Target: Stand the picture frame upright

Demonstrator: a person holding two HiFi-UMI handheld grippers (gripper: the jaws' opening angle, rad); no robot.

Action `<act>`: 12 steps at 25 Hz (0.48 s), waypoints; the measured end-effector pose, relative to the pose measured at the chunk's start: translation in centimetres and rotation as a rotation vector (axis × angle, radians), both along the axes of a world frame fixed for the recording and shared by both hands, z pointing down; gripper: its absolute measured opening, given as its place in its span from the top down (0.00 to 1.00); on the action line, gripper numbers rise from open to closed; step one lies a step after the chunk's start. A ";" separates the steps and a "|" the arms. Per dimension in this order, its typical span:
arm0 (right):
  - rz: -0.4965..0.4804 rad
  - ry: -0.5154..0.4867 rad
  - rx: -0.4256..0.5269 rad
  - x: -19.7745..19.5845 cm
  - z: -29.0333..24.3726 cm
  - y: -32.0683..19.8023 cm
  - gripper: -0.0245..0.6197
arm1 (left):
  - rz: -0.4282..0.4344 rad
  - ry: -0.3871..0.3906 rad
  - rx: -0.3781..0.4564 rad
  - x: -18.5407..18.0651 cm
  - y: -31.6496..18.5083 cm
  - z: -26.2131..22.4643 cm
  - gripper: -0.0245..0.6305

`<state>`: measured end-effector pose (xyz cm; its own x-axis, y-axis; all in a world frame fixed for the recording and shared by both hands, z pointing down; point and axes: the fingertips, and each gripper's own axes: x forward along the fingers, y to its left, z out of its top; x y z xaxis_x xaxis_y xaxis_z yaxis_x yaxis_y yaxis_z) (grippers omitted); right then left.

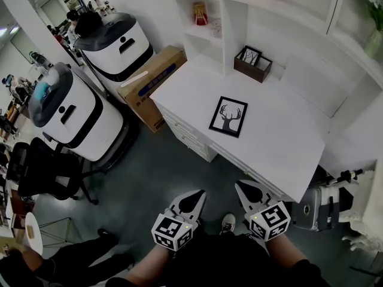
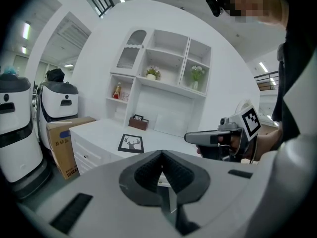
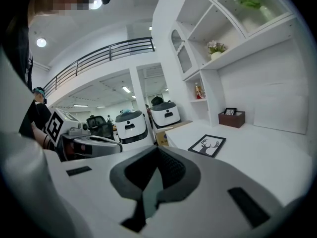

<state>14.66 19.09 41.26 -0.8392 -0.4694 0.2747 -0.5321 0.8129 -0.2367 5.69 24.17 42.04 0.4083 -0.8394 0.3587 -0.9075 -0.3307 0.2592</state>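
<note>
A black picture frame (image 1: 228, 116) with a deer silhouette lies flat on the white desk (image 1: 281, 142); it also shows in the left gripper view (image 2: 131, 143) and the right gripper view (image 3: 207, 145). Both grippers hang well short of the desk, over the floor in front of the person. My left gripper (image 1: 195, 195) is shut and holds nothing. My right gripper (image 1: 240, 188) is shut and empty too. The right gripper (image 2: 198, 138) appears in the left gripper view, and the left gripper (image 3: 106, 145) in the right one.
A brown wooden box (image 1: 252, 63) with a small framed picture stands at the desk's back, under white shelves (image 1: 209, 23). A cardboard box (image 1: 149, 82) and two white robots (image 1: 116, 43) (image 1: 69, 115) stand left of the desk. A black chair (image 1: 45, 172) is at lower left.
</note>
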 end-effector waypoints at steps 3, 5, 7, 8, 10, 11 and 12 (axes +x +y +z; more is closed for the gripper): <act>0.019 0.000 0.002 -1.1 -0.3 -0.2 0.96 | 0.019 -0.001 0.002 -1.2 -0.4 -0.3 0.96; 0.031 0.001 0.004 -1.9 -0.5 -0.4 0.96 | 0.031 0.000 0.003 -2.0 -0.6 -0.4 0.96; 0.046 -0.001 0.004 -2.7 -0.7 -0.5 0.96 | 0.045 0.001 0.004 -2.8 -0.9 -0.6 0.96; 0.053 -0.001 0.005 -3.1 -0.8 -0.6 0.96 | 0.053 0.001 0.004 -3.2 -1.0 -0.7 0.96; 0.066 -0.002 0.005 -4.0 -1.0 -0.8 0.96 | 0.069 0.002 0.004 -4.1 -1.2 -0.9 0.96; 0.073 -0.002 0.005 -4.4 -1.1 -0.9 0.96 | 0.077 0.004 0.004 -4.5 -1.3 -0.9 0.96; 0.081 -0.001 0.005 -4.8 -1.1 -0.9 0.96 | 0.086 0.005 0.004 -4.9 -1.4 -0.9 0.96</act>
